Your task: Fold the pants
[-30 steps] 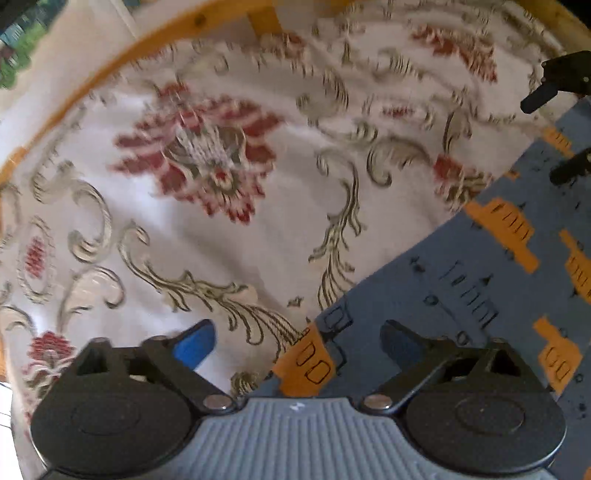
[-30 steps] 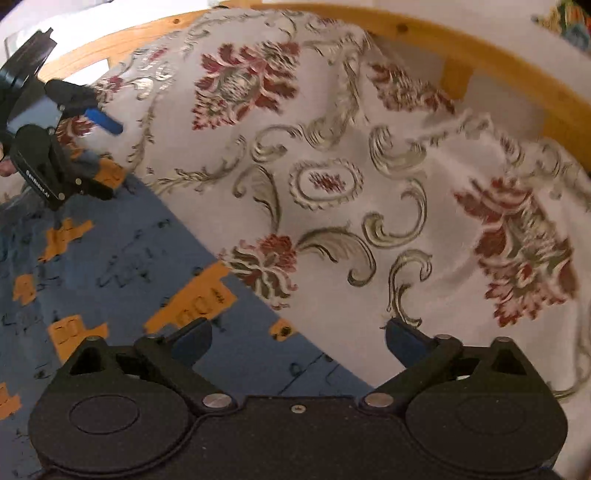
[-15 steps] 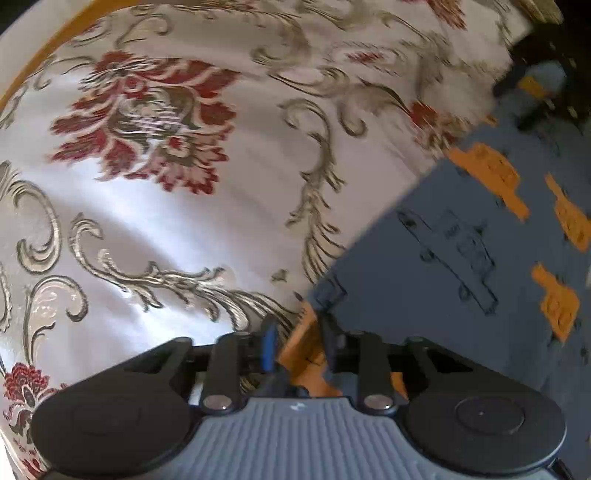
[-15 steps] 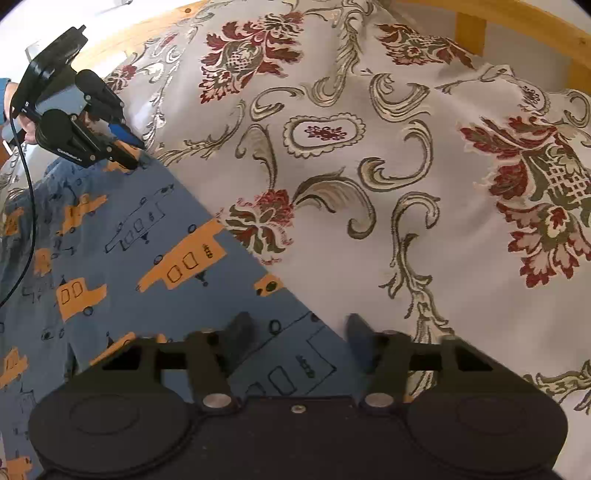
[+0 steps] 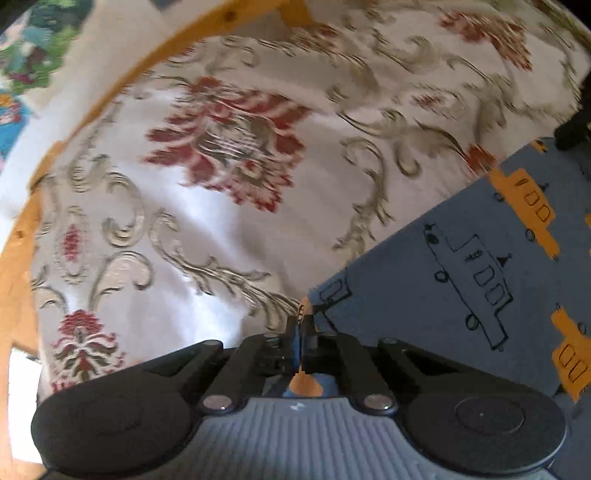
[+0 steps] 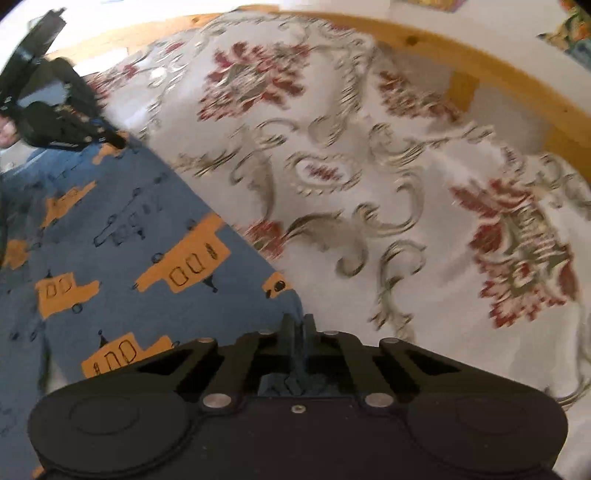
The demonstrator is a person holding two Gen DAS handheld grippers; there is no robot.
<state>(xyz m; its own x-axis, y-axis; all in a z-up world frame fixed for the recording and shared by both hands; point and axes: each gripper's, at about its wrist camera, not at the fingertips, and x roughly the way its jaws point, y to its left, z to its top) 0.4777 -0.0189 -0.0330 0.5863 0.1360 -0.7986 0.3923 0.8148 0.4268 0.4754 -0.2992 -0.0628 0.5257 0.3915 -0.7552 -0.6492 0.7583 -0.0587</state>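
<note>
The pants (image 5: 461, 280) are blue-grey with orange and outlined vehicle prints, lying on a floral bedspread (image 5: 229, 177). In the left wrist view they fill the lower right, and my left gripper (image 5: 301, 325) is shut on their near corner. The right wrist view has the pants (image 6: 122, 243) at lower left, with my right gripper (image 6: 297, 325) shut on the other corner of the same edge. At the far upper left of that view the left gripper (image 6: 110, 138) pinches its corner. Part of the right gripper (image 5: 572, 127) shows at the left wrist view's right edge.
A curved wooden bed rail (image 5: 92, 107) runs past the bedspread on the left, and it also borders the far side (image 6: 498, 74). Beyond it is a pale floor or wall (image 6: 443, 14). Bedspread (image 6: 406, 206) lies bare to the right of the pants.
Both grippers were open a second ago and have since shut on the pants' corners. The views have pulled back and blurred, so both grippers are moving with the cloth.
</note>
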